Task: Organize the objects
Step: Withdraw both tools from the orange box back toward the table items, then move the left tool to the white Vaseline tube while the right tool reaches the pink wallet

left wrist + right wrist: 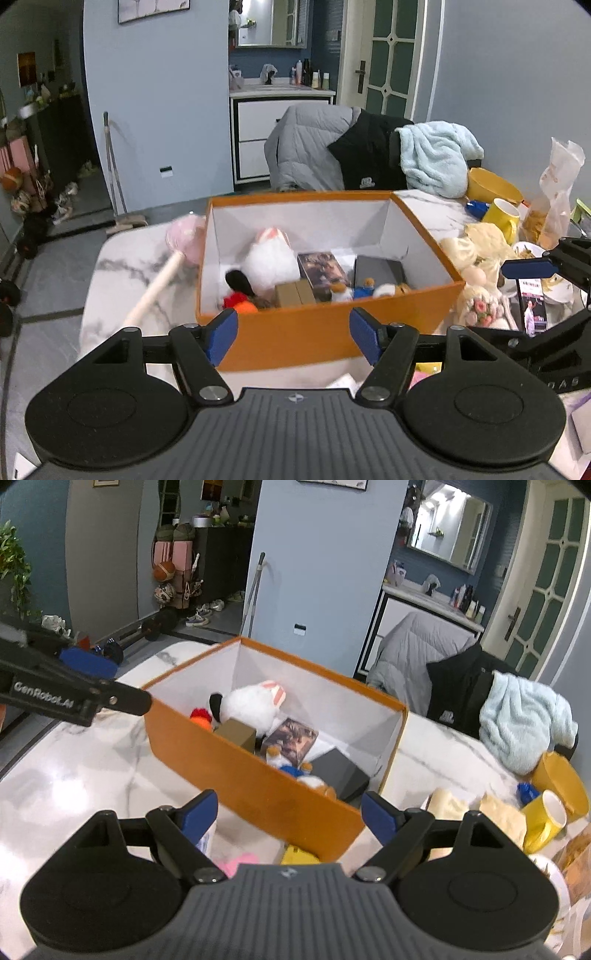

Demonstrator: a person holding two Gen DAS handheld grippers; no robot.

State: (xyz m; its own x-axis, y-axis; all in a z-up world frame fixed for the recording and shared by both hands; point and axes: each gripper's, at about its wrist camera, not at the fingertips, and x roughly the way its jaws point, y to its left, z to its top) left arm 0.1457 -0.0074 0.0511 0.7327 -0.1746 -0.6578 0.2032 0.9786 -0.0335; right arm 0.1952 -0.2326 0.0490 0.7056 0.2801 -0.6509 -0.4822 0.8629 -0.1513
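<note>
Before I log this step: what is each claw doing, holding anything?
Left claw: open, holding nothing, the orange box in front of it.
Right claw: open, holding nothing.

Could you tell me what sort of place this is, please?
Most likely a lived-in home: a marble table with coats over a chair, a washbasin under a mirror beyond, and shoes by the wall.

our left gripper (pixel 293 336) and right gripper (pixel 290 818) are matte black, with blue-padded fingers (pixel 221 336), silver screws, ribbed grey housing and white "genrobot.ai" lettering.
</note>
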